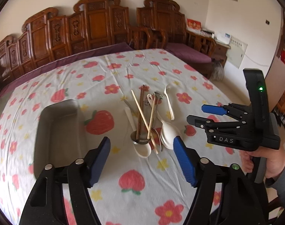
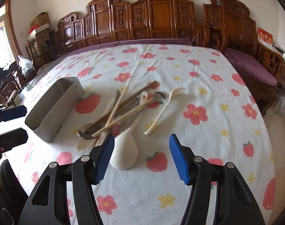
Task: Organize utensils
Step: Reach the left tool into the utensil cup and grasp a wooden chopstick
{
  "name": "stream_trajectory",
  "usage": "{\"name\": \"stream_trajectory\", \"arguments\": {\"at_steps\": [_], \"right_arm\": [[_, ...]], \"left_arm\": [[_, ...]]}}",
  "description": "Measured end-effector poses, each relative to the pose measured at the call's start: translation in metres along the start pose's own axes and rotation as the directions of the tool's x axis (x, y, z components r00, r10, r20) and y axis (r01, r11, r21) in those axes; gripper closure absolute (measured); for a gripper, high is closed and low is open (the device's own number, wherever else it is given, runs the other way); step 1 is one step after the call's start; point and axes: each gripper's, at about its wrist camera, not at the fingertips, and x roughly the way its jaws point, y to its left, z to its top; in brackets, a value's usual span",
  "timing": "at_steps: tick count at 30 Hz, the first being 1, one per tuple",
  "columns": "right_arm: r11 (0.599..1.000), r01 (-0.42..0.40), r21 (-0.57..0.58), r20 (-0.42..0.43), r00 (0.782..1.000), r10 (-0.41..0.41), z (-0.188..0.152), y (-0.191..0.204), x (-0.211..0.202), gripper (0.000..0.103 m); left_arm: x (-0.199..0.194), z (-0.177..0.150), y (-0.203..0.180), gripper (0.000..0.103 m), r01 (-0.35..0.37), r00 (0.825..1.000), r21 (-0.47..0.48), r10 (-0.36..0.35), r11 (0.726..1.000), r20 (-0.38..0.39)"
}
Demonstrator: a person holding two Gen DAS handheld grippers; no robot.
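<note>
A heap of utensils lies on the flowered cloth: pale chopsticks [image 1: 142, 116] [image 2: 121, 116], dark chopsticks, a metal spoon [image 2: 84, 131], a broad white scoop [image 1: 168, 133] [image 2: 124, 150] and a cream fork [image 1: 169, 103] [image 2: 161, 110]. A grey rectangular tray [image 1: 56, 135] [image 2: 52, 108] stands empty to the left of the heap. My left gripper [image 1: 141, 144] [image 2: 22, 122] hovers open just short of the heap, with nothing between its pads. My right gripper [image 2: 141, 137] [image 1: 196, 114] is open too, near the white scoop, whose bowl sits by its left finger without being pinched.
The strawberry-and-flower cloth [image 2: 198, 75] covers a large table. Carved wooden benches [image 2: 161, 18] with purple cushions line the far side and the right. A person's hand [image 1: 264, 161] holds the right gripper's handle. Boxes and bags are piled at the far left.
</note>
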Motion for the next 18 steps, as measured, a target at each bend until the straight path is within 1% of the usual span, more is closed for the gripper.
{"name": "stream_trajectory", "arguments": {"at_steps": [5, 6, 11, 14, 18], "right_arm": [[1.0, -0.003, 0.007, -0.013, 1.0, 0.003, 0.001, -0.01, 0.01, 0.041], [1.0, -0.002, 0.007, -0.014, 1.0, 0.002, 0.002, -0.011, 0.011, 0.041], [1.0, 0.002, 0.023, -0.015, 1.0, -0.001, 0.005, -0.021, 0.014, 0.041], [0.999, -0.002, 0.036, -0.014, 1.0, 0.003, 0.007, -0.025, 0.013, 0.041], [0.999, -0.006, 0.045, -0.008, 1.0, 0.006, 0.009, -0.027, 0.011, 0.041]], "left_arm": [[0.043, 0.009, 0.002, 0.058, 0.019, 0.997, 0.001, -0.019, 1.0, -0.08], [0.052, 0.01, 0.002, 0.059, 0.02, 0.995, 0.003, -0.019, 1.0, -0.096], [0.085, 0.011, 0.0, 0.075, 0.038, 0.987, 0.016, -0.035, 0.999, -0.16], [0.103, 0.011, 0.001, 0.081, 0.025, 0.979, 0.022, -0.02, 0.999, -0.201], [0.109, 0.013, -0.001, 0.082, 0.037, 0.978, 0.026, -0.031, 0.999, -0.208]]}}
